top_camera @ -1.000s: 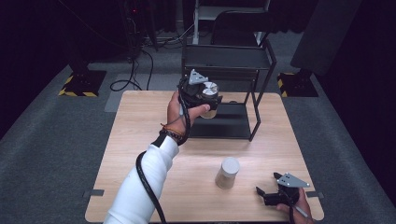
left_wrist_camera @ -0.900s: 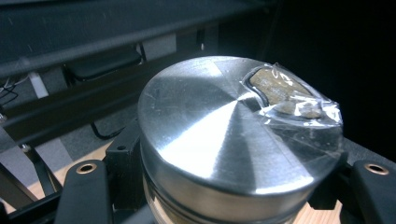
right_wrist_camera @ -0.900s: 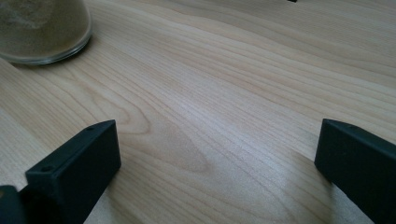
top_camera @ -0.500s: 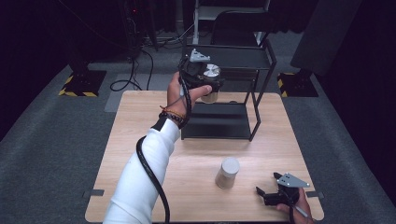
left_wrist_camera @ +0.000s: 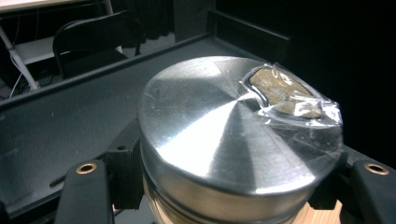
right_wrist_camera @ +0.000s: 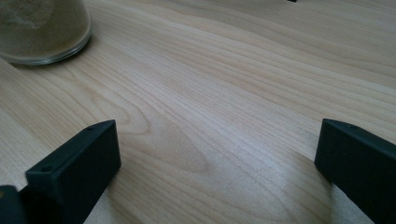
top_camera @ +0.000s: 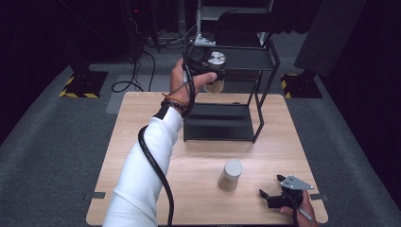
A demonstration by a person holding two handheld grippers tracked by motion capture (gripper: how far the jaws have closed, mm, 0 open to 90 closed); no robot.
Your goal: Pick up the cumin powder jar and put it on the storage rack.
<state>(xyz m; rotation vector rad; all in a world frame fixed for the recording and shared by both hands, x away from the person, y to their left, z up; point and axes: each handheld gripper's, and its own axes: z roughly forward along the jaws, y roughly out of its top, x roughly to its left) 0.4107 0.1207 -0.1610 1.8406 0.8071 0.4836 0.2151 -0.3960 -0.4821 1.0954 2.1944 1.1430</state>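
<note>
My left gripper (top_camera: 213, 74) is shut on a glass jar with a silver metal lid (top_camera: 217, 58), held high at the front left corner of the black rack's top shelf (top_camera: 248, 59). In the left gripper view the lid (left_wrist_camera: 224, 135) sits between both black jaws, with a taped patch (left_wrist_camera: 285, 91) on its top and the shelf (left_wrist_camera: 70, 107) just behind. A second jar (top_camera: 231, 175) with a pale lid stands on the table. My right gripper (top_camera: 270, 186) rests open near the table's front right corner; its view (right_wrist_camera: 219, 154) shows bare wood between the jaws.
The black two-tier rack has a lower shelf (top_camera: 217, 123) on the wooden table (top_camera: 142, 127). The second jar's glass base (right_wrist_camera: 42, 32) lies ahead and left of the right jaws. A chair (top_camera: 246, 23) and cables (top_camera: 137, 71) stand beyond the table's far edge.
The left gripper has lifted the jar and carried it farther away, up to the level of the rack's top shelf. The right gripper has stayed put.
</note>
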